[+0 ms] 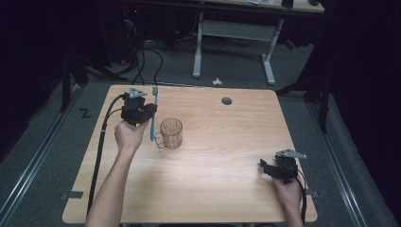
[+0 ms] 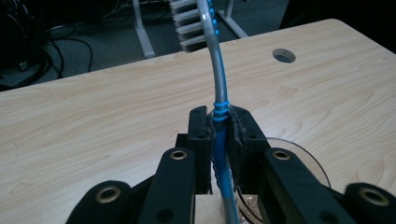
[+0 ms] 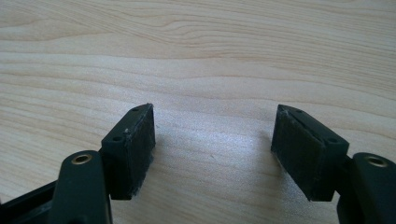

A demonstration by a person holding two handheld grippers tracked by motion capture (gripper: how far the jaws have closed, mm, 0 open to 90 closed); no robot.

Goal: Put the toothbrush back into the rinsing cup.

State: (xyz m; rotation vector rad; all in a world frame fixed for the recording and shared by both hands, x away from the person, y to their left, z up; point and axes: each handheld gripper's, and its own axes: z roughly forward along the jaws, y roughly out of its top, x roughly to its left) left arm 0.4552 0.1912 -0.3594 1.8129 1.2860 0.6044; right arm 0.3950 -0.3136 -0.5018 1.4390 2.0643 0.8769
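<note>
High view, left to right: left gripper clamped on toothbrush, bristles up, just left of glass mug. Pickup looks done; drop into mug probably still left. Right gripper idle, jaws wide, nothing between.

On my table the glass mug stands left of centre, just right of my left gripper, which holds the toothbrush seemingly beside the mug, not in it, while my right gripper sits well apart near the front right corner.
</note>
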